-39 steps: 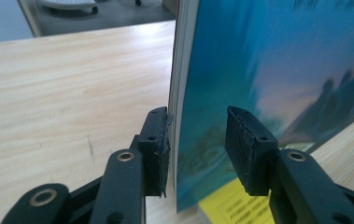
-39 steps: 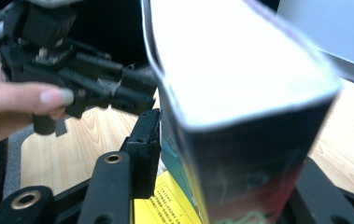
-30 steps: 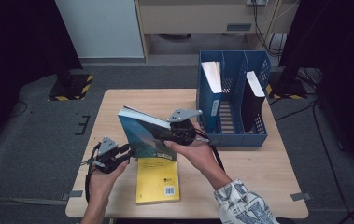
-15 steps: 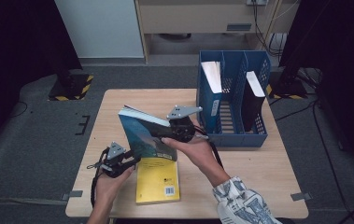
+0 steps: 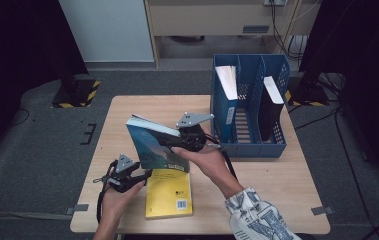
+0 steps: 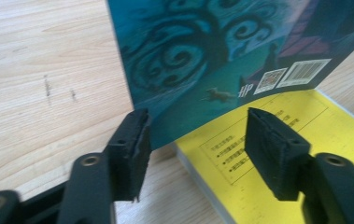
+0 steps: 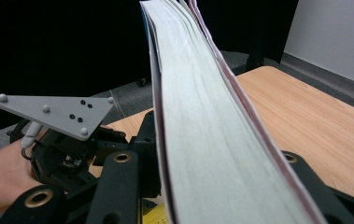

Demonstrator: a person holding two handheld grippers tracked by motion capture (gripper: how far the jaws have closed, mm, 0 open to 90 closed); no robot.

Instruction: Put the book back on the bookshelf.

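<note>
My right gripper (image 5: 173, 142) is shut on a teal book (image 5: 152, 145) and holds it upright, tilted, over the table; its jaws have just been closing a little on it. In the right gripper view the book's page edge (image 7: 202, 121) runs up between the jaws of the right gripper (image 7: 212, 191). My left gripper (image 5: 143, 174) sits low at the book's lower left corner. Its jaws have just been opening. In the left gripper view the left gripper (image 6: 198, 149) stands open, with the teal cover (image 6: 198, 56) just beyond the pads and untouched. A yellow book (image 5: 169, 192) lies flat below.
A blue file rack (image 5: 249, 145) stands at the table's right rear, with a white-edged book (image 5: 227, 82) and a dark book (image 5: 272, 107) upright in it. Bare wooden table (image 5: 277, 175) lies to the right of the hands. Floor cables run at the right.
My left hand has shifted slightly right and down, closer to the teal book's lower corner and the yellow book. The right gripper and the teal book have stayed put.
</note>
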